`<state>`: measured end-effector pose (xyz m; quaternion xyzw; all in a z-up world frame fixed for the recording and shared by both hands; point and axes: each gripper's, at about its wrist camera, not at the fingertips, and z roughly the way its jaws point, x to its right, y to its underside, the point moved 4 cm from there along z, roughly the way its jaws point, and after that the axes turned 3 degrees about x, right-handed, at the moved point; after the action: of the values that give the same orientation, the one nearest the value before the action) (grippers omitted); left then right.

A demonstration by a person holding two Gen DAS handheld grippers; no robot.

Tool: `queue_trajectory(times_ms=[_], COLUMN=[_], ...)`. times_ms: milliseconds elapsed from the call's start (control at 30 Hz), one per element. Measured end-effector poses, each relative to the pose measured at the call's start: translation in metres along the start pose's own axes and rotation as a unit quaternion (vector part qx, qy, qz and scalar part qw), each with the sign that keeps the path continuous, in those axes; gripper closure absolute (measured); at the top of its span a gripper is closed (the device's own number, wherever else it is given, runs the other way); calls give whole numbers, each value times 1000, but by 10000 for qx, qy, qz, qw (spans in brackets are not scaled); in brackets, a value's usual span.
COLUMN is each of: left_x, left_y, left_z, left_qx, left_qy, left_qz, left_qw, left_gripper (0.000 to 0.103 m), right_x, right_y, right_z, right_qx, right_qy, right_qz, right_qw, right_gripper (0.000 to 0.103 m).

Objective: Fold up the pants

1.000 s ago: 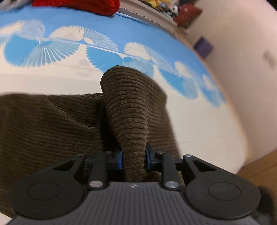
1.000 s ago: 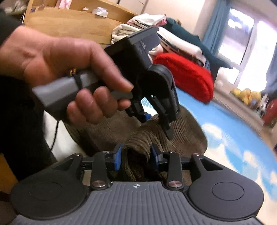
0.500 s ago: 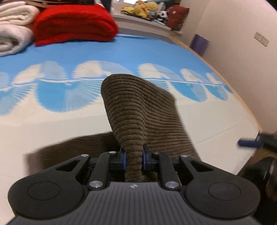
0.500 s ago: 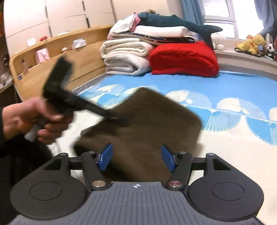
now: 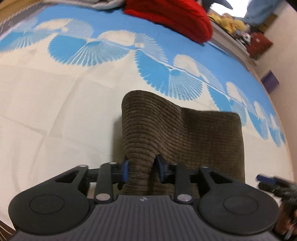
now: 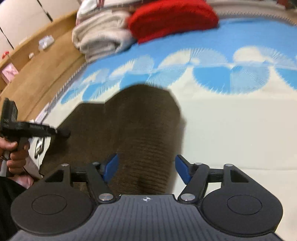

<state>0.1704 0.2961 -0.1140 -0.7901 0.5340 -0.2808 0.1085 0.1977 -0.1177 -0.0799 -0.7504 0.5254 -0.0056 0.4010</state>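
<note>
Left wrist view: bed (image 5: 46,115) with blue-and-cream cover fills most of the frame, brown corduroy pants (image 5: 209,140) lie on it as a compact folded rectangle near the front edge. Folding looks mostly done; what seems left is laying down the last raised flap and letting go. Red blanket (image 5: 172,16) sits well apart at the far side, white folded bedding (image 6: 100,39) beside it in the right wrist view. Left gripper (image 5: 142,169) is held low over the bed, pointing forward, jaws nearly closed and pinching a bunched ridge of the pants' near edge, lifted slightly. Right gripper (image 6: 146,166) hovers just above the pants' right part, jaws wide apart, holding nothing; cloth is seen between the blue pads (image 6: 111,165), contact unclear.
</note>
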Motion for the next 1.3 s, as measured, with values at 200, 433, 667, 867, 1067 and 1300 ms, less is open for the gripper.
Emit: queue_trajectory(times_ms=[200,433,667,867,1067,1300], left_x=[-9,-3,41,125,207,248], left_y=[-4,-1,-9,-20,-26,-23], left_z=[40,72,60,61,69,108], left_qx=[-374,-836,-594,-373,-77,-257], left_qy=[-17,106,-124,271,1088,986], left_qz=[-461,-637,22,506,558,833], left_qw=[9982,9944,9982,9977,9925,9913], left_gripper=[28,26,59,62,63,47], right_x=[17,27,14,32,94,169], right_y=[-3,7,-8,-36,-63,-82], right_z=[54,99,69,5,-57,-94], right_qx=[-444,-823,-125,628,936,927], right_qy=[293,39,169,454,843,1714], right_qz=[771,1279,953,732,590,342], right_qw=[9956,9884,9952,9943,9903,9802], right_gripper=[22,26,73,78,78,65])
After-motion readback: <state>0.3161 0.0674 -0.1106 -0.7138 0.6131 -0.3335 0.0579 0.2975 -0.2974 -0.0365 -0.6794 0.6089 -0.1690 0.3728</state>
